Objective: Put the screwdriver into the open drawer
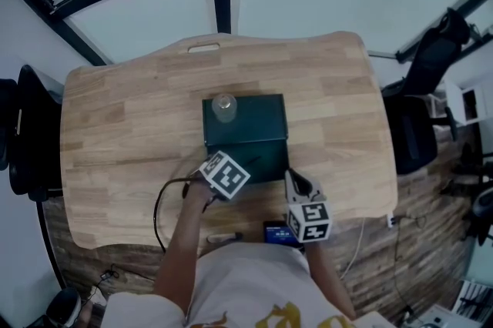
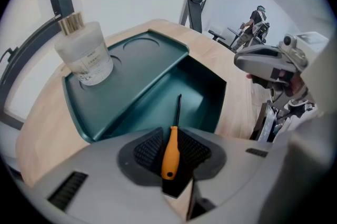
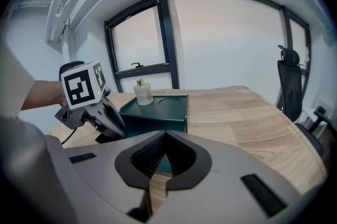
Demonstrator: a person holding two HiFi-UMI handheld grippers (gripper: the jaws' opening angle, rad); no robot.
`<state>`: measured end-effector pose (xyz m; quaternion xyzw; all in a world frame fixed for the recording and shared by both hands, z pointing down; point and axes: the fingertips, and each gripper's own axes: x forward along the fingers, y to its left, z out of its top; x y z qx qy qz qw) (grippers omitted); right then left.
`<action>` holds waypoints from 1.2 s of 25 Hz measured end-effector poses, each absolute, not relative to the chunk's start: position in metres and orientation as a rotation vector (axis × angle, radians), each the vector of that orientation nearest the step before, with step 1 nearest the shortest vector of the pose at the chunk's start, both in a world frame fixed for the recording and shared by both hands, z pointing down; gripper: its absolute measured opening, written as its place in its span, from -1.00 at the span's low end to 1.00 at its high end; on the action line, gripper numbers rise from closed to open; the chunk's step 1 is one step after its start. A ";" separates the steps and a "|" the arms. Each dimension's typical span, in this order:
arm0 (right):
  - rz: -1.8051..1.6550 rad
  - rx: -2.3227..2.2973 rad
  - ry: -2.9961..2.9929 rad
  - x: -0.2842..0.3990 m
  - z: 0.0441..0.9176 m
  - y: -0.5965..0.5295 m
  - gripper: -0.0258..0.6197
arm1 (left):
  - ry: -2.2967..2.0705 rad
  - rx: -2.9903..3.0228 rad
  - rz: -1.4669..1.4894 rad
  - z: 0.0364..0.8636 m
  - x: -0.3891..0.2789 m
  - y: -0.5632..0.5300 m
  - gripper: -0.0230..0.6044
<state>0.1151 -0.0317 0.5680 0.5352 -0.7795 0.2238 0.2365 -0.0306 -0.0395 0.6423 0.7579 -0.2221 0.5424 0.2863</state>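
The screwdriver has an orange handle and a thin dark shaft. My left gripper is shut on its handle, and the shaft points forward over the open drawer of a dark green box. The drawer's inside looks bare. In the head view my left gripper hangs at the drawer's front edge. My right gripper is to the right of the drawer, apart from it. In its own view my right gripper has its jaws together with nothing between them, and it faces the green box.
A clear glass bottle with a gold cap stands on the box's top. A black cable loops on the wooden table at the left. A small dark object lies at the near edge. Office chairs stand beside the table.
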 end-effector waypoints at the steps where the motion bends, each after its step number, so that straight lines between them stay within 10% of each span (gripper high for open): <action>1: 0.611 1.467 -2.140 0.115 0.567 -0.031 -0.92 | -0.622 2.049 1.438 0.639 -0.031 -0.042 -0.68; 30: 0.362 1.517 -2.306 0.095 0.510 -0.026 -0.92 | -1.235 2.490 0.746 0.528 -0.047 -0.058 -0.93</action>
